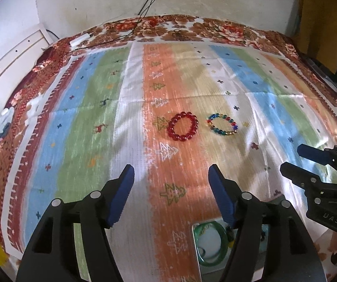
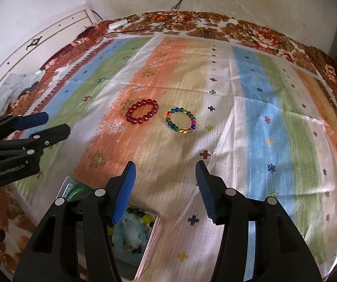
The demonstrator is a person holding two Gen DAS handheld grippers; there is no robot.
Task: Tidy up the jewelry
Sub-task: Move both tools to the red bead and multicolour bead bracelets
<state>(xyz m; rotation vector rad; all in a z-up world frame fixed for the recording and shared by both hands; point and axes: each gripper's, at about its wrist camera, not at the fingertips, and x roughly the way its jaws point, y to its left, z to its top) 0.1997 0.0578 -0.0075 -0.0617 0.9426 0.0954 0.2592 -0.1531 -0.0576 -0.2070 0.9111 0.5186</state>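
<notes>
While both tools (image 1: pixel 171 176) (image 2: pixel 166 172) gape, 2 bracelets (image 1: pixel 182 126) (image 1: pixel 222 124) lie apart.

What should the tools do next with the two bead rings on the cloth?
Probably reach forward: the left tool toward the red bracelet, since it lies straight ahead of it. Both tools are open and empty, and the multicoloured bracelet waits ahead of the right tool.

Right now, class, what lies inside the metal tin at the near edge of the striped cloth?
Inside the metal tin lie a green bangle and some dark and yellow beads on pale blue padding. The gripper fingers cover the rest of its contents.
</notes>
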